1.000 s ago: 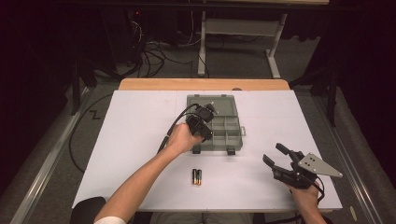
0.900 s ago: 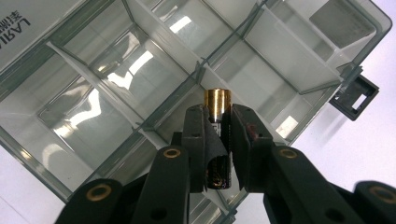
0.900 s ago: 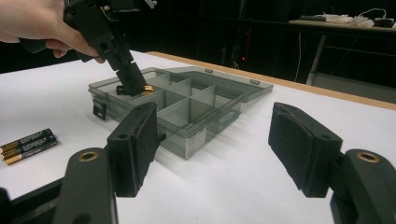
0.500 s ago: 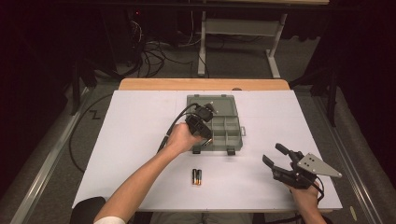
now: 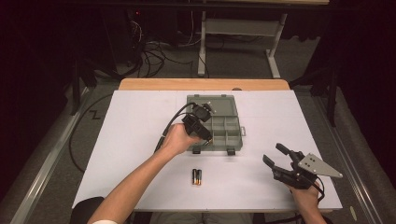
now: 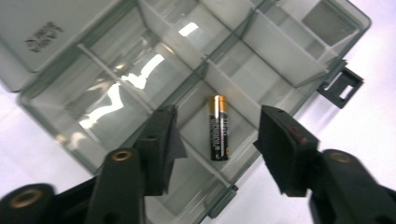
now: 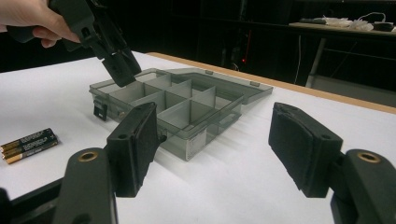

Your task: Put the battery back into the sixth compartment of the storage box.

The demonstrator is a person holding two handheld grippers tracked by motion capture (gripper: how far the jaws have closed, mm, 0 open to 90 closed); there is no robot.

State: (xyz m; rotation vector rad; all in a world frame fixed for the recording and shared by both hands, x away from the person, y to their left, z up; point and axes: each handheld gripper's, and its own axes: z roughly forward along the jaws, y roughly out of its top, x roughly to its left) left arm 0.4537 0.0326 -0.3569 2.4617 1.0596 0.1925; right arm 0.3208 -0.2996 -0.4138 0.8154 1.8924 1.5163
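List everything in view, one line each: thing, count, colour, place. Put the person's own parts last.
compartment box: 1, clear grey, lid open, mid-table.
battery in box: 1, black and gold, lying in a near-edge compartment.
loose batteries: 2, black and gold, side by side on the table before the box.
table: 1, white top.
left gripper: 1, black, open above the boxed battery.
right gripper: 1, black, open, at the table's near right.
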